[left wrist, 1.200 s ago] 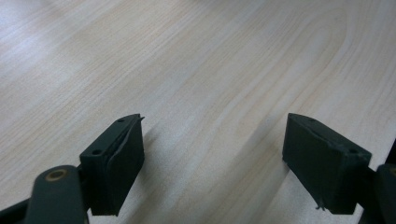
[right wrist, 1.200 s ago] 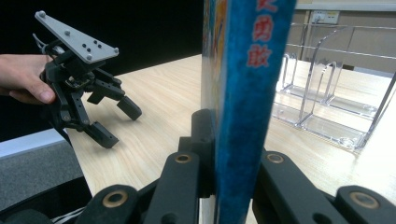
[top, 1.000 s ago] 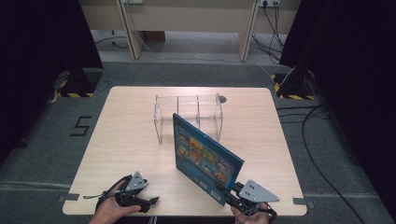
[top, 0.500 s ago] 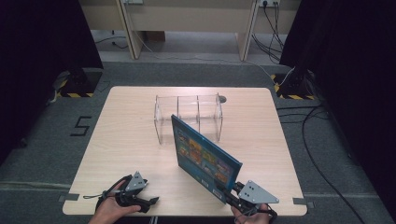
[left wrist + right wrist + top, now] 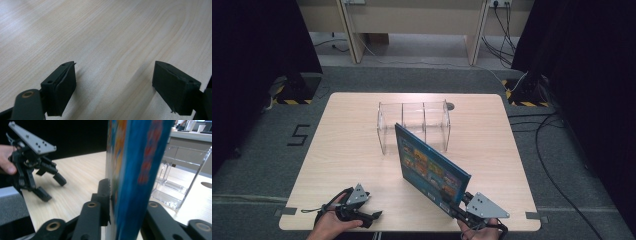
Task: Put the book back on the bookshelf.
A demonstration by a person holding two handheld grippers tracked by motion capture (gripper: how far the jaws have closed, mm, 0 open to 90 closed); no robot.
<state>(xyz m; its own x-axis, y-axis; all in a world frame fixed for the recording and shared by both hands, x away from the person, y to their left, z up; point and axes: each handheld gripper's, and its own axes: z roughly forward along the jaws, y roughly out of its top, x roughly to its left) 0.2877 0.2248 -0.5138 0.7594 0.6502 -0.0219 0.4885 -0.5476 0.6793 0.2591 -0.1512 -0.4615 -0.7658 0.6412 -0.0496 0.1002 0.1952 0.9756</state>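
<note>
A large blue picture book [image 5: 432, 167] stands on edge on the table [image 5: 352, 140], tilted, its near lower corner between the jaws of my right gripper [image 5: 453, 208]. In the right gripper view the book [image 5: 135, 170] is blurred. My right gripper [image 5: 122, 195] has just been opening its jaws; the left pad [image 5: 105, 192] stands right beside the cover and the other pad is hidden behind the book. My left gripper [image 5: 374, 216] rests low at the table's near left edge. Its jaws stand wide apart over bare wood [image 5: 113, 87], holding nothing.
A clear plastic rack [image 5: 414, 125] with three compartments stands just beyond the book at the table's middle. Through the right gripper view the rack [image 5: 175, 182] is to the right and my left gripper [image 5: 53, 186] is to the left. A round hole [image 5: 450, 106] lies behind the rack.
The book has shifted slightly to the left at its top and near edge. Both hands have stayed where they were.
</note>
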